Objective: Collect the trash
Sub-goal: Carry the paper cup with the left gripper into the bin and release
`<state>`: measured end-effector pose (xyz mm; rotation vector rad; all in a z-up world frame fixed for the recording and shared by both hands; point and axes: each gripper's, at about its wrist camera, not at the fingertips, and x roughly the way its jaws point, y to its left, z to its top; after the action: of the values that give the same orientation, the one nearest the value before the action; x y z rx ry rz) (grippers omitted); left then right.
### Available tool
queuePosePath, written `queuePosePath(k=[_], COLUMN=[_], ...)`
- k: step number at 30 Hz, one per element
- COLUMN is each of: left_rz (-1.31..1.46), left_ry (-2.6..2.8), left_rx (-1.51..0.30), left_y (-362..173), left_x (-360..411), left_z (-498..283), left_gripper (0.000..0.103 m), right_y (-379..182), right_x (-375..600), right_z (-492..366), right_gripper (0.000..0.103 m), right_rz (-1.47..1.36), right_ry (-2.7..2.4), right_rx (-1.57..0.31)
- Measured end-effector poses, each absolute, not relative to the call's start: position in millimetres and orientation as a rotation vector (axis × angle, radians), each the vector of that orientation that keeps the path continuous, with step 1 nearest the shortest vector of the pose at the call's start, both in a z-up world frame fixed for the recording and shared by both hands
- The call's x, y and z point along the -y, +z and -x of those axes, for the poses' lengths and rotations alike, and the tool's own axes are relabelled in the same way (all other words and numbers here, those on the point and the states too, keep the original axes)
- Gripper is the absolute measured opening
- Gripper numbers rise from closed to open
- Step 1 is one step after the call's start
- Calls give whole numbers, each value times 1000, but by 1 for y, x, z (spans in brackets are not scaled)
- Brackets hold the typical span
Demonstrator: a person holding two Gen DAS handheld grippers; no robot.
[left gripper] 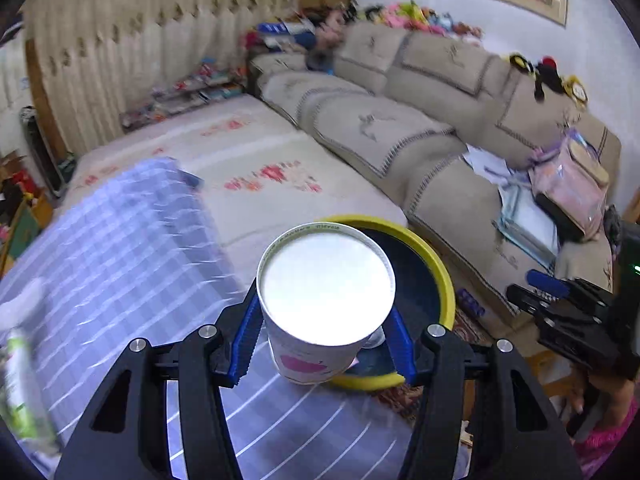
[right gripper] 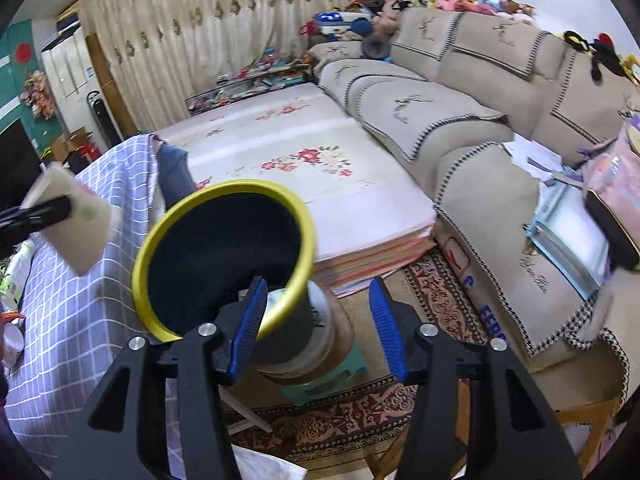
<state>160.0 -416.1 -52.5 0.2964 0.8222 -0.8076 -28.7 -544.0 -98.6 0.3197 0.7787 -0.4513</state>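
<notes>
My left gripper [left gripper: 322, 340] is shut on a white paper cup [left gripper: 326, 300] with a pink print, its bottom facing the camera. It holds the cup at the near rim of a black bin with a yellow rim [left gripper: 442, 272]. In the right wrist view the same cup [right gripper: 80, 224] hangs at the left, above and beside the bin [right gripper: 228, 256]. My right gripper [right gripper: 318, 328] is open and empty, its left finger just before the bin's yellow rim. The right gripper also shows in the left wrist view [left gripper: 560, 300].
A table with a purple checked cloth [right gripper: 76, 320] stands left of the bin, with a white-green packet [left gripper: 20, 392] on it. A floral mattress [right gripper: 304, 160] lies behind. A beige sofa [right gripper: 480, 120] with bags and papers runs along the right. A patterned rug [right gripper: 436, 300] covers the floor.
</notes>
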Motion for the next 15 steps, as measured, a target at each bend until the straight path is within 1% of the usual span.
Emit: queuePosePath(k=[6,10,11,13,15], left_rz=[-358,-384,-386,-386,-385], left_ry=[-806,-778,-777,-770,-755], left_rx=[-932,-964,-973,-983,-980], left_y=[-103,-132,-137,-146,-150], left_x=[484,503,506,512,513], left_z=[-187,-203,-206,-212,-217], left_gripper=[56,57,59,79,82], right_y=[-101,-104,-105,-107,-109], right_x=[563,570,571,572,573], right_z=[43,46,45,44,43], right_gripper=[55,55,55,55,56], right_rz=[-344,-355,-356,-358,-363], right_ry=[-487,-495,-494,-494,-491], right_rx=[-773,-775,-777,-781,-784])
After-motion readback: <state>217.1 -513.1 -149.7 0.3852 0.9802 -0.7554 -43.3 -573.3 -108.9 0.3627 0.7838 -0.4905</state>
